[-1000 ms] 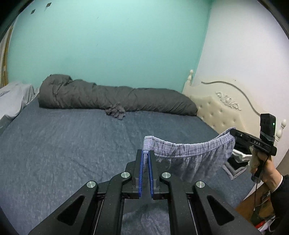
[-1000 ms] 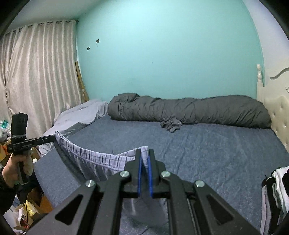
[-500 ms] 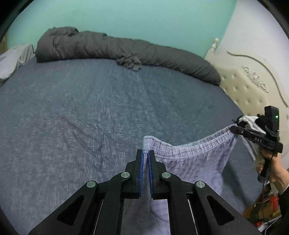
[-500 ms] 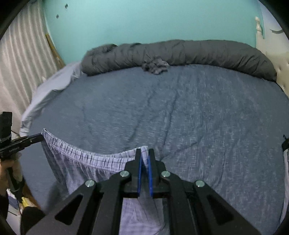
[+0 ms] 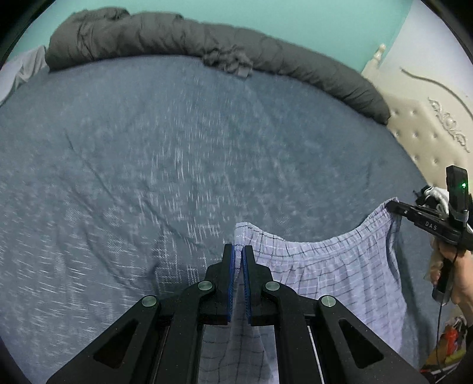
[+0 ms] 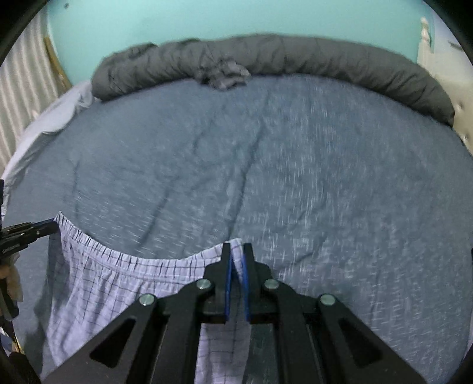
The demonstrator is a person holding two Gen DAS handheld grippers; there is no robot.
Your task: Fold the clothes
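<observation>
Plaid shorts [image 5: 331, 274], lilac with thin dark check lines and a gathered elastic waistband, hang stretched between the two claws above the near edge of the bed [image 5: 147, 153]. Left claw [image 5: 238, 251] pressed together, pinching one waistband corner between its blue pads; cloth pokes up past the tips and drops below between the black fingers. Right claw [image 6: 235, 249] likewise closed on the other waistband corner [image 6: 236, 245], fabric trailing down through it. From the left wrist view the right claw [image 5: 393, 205] shows side-on at far right, tip clamped on the waistband end. From the right wrist view the left claw [image 6: 51, 226] is at far left, tip on the waistband end. Waistband sags in a shallow curve between them.

Versus a second ago: both cameras now tilt down at the mattress instead of the wall, and the shorts sit lower, closer to the bed. Grip unchanged on both sides.

Bed sheet is blue-grey heathered fabric with shallow creases, motion-blurred. Rolled dark grey duvet [image 6: 325, 59] lies along the far side; small crumpled grey garment [image 6: 224, 73] sits against it. Cream tufted headboard [image 5: 425, 127] at right, turquoise wall [image 6: 207, 17] behind.
</observation>
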